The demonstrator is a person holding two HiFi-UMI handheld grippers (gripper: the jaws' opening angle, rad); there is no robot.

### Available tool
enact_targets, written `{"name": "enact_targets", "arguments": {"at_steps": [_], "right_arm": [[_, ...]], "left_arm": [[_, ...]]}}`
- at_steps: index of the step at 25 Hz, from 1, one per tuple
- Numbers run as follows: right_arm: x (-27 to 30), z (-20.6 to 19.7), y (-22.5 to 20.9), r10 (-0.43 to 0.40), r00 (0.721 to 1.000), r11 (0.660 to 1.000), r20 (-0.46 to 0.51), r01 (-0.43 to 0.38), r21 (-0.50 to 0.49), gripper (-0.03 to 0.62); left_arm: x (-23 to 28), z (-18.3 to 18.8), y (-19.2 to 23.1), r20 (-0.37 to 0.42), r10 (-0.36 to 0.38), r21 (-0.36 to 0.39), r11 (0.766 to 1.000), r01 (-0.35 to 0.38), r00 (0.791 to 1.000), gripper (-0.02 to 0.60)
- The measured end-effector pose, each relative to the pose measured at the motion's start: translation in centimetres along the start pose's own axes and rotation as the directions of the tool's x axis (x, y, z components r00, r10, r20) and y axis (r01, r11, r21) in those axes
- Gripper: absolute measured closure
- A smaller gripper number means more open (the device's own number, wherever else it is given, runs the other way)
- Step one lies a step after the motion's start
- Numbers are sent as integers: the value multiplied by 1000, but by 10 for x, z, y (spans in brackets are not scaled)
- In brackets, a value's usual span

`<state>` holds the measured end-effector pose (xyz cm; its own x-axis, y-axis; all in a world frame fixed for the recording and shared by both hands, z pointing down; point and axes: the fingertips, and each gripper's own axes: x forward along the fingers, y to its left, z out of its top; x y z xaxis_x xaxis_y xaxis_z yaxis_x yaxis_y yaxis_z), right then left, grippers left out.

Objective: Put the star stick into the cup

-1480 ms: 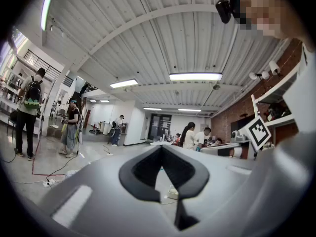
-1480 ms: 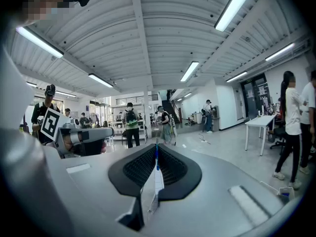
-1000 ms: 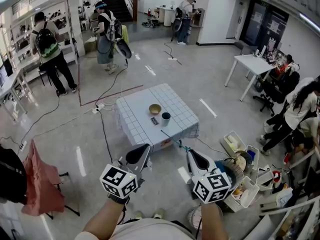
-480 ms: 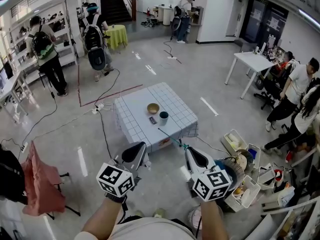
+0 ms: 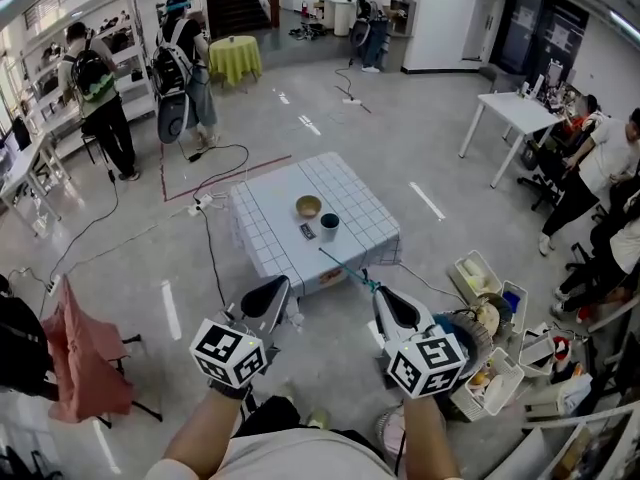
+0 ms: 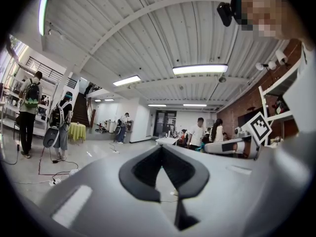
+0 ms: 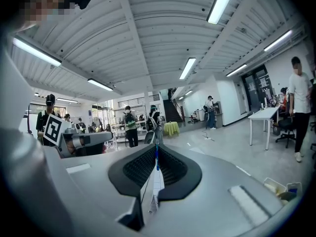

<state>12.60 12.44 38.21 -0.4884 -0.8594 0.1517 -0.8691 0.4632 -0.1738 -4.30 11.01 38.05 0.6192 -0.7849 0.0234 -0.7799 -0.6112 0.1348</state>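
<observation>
Gripping star stick (image 5: 345, 266) in right tongs (image 5: 381, 294), left tongs (image 5: 274, 287) clenched empty, cup (image 5: 329, 224) well apart on table (image 5: 268, 226)

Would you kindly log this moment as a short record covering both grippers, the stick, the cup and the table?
left gripper: shut, holding nothing
right gripper: shut on the star stick
star stick: thin, blue-green, points from the jaws toward the table; not yet in the cup
cup: dark, upright on the table, next to a yellowish bowl and a small dark object
table: low, covered with a white gridded cloth
</observation>
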Motion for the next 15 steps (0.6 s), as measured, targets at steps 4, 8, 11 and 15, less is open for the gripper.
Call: {"name": "enact_targets", "arguments": {"at_steps": [4, 8, 11, 15], "right_arm": [[15, -3, -15, -17, 1000, 1000, -18, 17, 7, 566], [36, -4, -29, -39, 998, 999, -39, 39, 7, 566], [57, -3, -40, -59, 997, 998, -51, 59, 2, 566], [90, -1, -53, -87, 994, 996, -61, 88, 2, 566]], "left_arm": [[19, -7, 9, -11, -10, -11, 1000, 10, 1000, 575], [42, -11, 27, -14, -24, -18, 1000, 24, 1000, 575], [64, -12, 45, -14, -39, -14, 999, 38, 999, 575], [93, -14, 71, -16, -68, -2, 998, 67, 998, 575]]}}
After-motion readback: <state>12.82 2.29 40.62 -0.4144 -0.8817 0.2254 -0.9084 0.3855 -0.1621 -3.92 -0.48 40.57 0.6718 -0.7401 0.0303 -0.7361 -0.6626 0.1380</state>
